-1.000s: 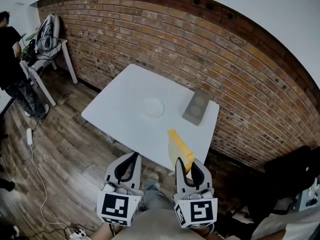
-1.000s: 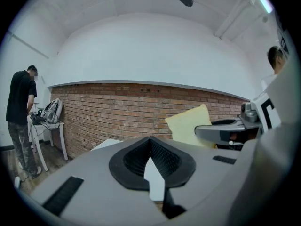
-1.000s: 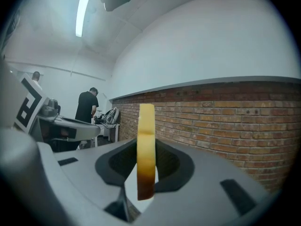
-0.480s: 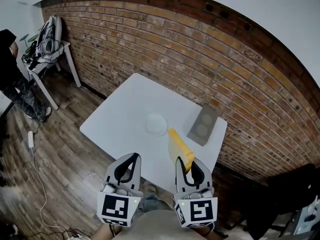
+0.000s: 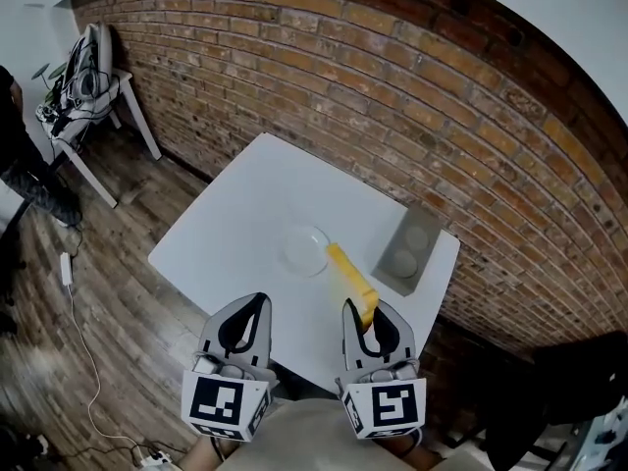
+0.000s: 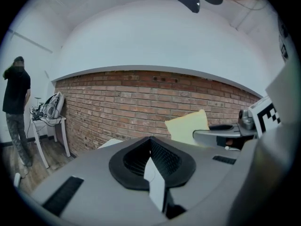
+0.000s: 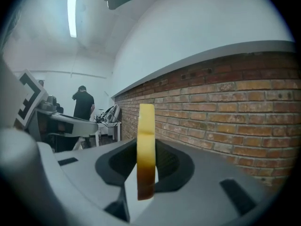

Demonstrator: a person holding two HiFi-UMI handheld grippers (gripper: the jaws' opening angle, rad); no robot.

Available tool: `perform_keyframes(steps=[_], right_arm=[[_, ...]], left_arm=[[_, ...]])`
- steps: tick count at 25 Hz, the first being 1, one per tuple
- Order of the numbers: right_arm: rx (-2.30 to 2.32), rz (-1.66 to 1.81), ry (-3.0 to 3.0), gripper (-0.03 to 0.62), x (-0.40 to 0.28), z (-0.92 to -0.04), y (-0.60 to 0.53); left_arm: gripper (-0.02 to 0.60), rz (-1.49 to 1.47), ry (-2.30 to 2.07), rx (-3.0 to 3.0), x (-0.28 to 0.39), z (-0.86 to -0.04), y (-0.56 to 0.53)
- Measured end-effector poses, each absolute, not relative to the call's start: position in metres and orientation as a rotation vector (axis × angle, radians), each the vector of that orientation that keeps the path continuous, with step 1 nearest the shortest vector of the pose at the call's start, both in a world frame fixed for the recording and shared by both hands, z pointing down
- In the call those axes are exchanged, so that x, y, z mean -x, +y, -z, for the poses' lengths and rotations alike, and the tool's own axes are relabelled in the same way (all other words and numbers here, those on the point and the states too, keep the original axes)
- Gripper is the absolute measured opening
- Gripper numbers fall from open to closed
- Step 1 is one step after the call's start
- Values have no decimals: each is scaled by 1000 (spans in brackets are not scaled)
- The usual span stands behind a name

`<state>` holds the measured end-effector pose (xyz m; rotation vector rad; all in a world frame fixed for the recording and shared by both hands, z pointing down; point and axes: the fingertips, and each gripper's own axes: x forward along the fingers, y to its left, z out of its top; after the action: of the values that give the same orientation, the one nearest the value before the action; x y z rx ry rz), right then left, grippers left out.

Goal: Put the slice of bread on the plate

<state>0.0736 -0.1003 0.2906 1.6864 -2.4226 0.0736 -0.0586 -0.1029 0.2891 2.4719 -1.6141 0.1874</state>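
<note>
A yellow slice of bread stands on edge in my right gripper, which is shut on its browned lower end; in the right gripper view the bread rises upright between the pads. It hangs over the near part of the white table, its far tip just right of the small white plate. My left gripper is level with the right one, to its left, shut with nothing in it. The left gripper view also shows the bread.
A grey two-slot toaster sits on the table's right side near the brick wall. At far left stand a white side table with a backpack and a person. A cable runs over the wooden floor.
Both grippers have moved forward together toward the table, so the bread's tip now reaches beside the plate. The person at left has slid partly out of view.
</note>
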Motion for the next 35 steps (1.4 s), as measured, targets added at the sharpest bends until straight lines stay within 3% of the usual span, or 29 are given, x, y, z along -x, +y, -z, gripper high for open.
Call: perform_keyframes(steps=[35], right_arm=[[-1589, -174, -2440, 94, -31, -356, -211]], left_arm=[[9, -343, -1439, -2525, 58, -352, -214]])
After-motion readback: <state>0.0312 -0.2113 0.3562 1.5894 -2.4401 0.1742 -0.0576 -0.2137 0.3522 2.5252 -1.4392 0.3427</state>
